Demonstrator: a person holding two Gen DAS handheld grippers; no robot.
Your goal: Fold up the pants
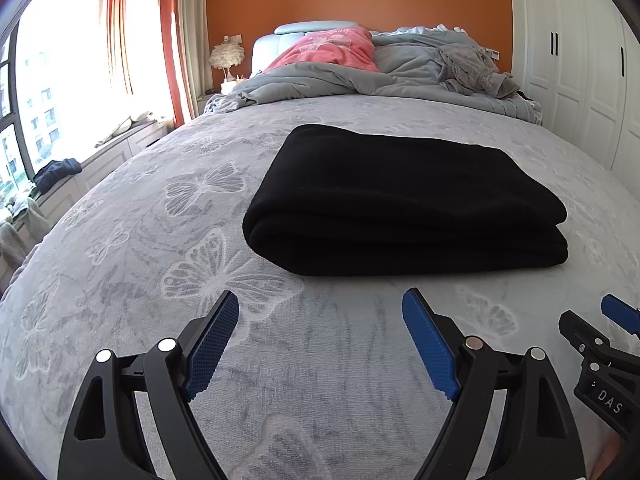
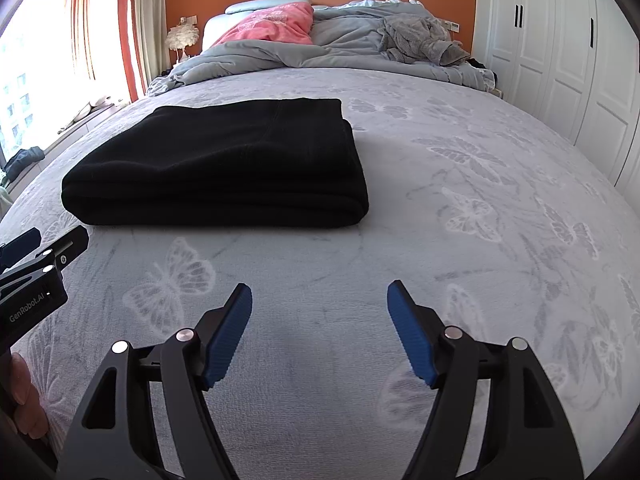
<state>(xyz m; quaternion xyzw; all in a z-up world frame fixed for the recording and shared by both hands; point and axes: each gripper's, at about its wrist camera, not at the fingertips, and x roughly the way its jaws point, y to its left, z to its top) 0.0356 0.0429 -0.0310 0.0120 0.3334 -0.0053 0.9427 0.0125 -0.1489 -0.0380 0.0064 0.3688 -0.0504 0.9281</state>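
black pants (image 1: 404,200) lie folded on bed (image 1: 140,208), left gripper (image 1: 320,312) and right gripper (image 2: 319,304) both apart, empty; risk: a snagged edge undoing the stack.

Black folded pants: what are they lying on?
The black pants rest on the grey butterfly-print bedspread. Whatever lies directly beneath the bundle is covered.

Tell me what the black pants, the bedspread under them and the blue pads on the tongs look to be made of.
Black pants: a thick, soft knit or fleece, matte, with plump rounded folds and no sheen.
Bedspread: grey plush or woven fabric, with a paler butterfly pattern and a short nap.
Blue pads: probably rubber or textured plastic, finely ribbed for grip, set on glossy black plastic arms.
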